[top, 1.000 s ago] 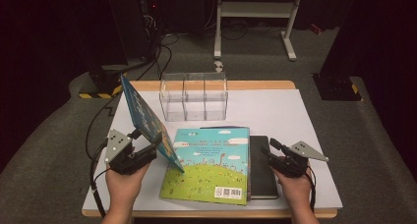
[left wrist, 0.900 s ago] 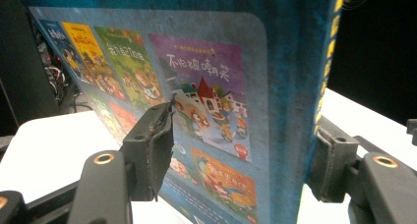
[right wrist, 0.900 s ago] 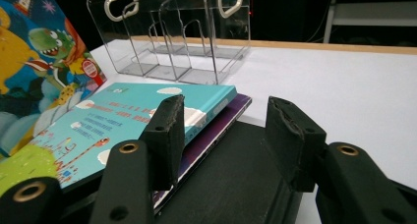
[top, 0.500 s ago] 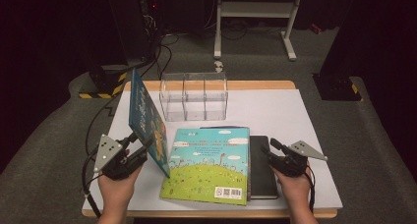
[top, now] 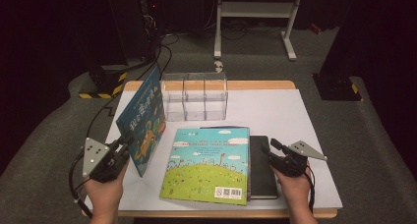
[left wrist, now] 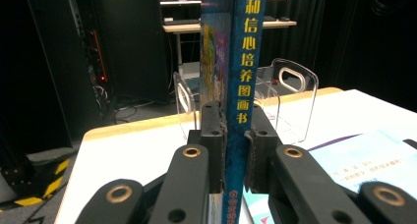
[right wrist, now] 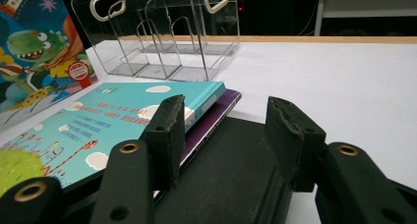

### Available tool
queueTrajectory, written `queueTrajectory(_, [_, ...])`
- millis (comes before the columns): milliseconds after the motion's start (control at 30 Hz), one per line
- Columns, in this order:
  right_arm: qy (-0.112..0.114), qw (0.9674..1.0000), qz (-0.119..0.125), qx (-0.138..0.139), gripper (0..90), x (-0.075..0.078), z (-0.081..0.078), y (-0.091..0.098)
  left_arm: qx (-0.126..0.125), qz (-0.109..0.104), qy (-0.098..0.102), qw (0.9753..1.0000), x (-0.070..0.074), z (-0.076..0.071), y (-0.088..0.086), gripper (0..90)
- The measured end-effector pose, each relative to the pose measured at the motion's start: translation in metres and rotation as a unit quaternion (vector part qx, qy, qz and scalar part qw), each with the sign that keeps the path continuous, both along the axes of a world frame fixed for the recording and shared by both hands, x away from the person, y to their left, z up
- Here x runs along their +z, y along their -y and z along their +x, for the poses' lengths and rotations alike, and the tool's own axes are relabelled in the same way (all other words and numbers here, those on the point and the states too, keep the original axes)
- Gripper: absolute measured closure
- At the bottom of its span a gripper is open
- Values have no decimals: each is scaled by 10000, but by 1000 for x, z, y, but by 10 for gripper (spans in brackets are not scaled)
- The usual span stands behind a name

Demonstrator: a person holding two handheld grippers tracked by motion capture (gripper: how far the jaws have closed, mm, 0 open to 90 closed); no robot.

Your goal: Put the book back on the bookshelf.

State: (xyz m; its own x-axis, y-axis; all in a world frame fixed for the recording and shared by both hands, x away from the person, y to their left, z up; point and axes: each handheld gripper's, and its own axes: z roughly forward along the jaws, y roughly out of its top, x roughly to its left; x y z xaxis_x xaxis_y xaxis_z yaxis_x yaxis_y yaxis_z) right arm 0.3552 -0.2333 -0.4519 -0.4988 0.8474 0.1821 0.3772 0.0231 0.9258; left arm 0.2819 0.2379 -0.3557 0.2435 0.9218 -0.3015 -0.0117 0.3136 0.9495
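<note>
The left gripper, its jaws just closed, clamps the spine of an upright blue picture book, left of the clear plastic organizer. The right gripper hovers, seemingly unclenched, over a black notebook on the white table in a dark room.

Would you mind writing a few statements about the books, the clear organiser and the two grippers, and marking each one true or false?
1. The left gripper is clamped on the spine edge of the blue dinosaur book. True; its jaws have just been closing onto it.
2. That book lies flat on the table. False; it stands on edge, leaning.
3. The clear organiser already holds a book. False; its compartments are empty.
4. The green picture book lies partly on top of a black notebook. True.
5. The right gripper grips the green picture book. False; its jaws stand open above the black notebook.
</note>
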Motion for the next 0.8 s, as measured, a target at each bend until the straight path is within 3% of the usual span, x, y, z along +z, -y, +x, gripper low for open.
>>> queueTrajectory(333, [-160, 9999, 10, -11, 501, -7, 4, 0, -157, 82, -13, 9998, -11, -11, -13, 818])
queueTrajectory(600, [-173, 9998, -5, 27, 499, -9, 2, -3, -261, -92, -30, 9996, -11, -14, -13, 801])
queueTrajectory(800, [-206, 9998, 9, 54, 498, -10, 3, -3, -191, -151, -77, 9997, -11, -12, -18, 800])
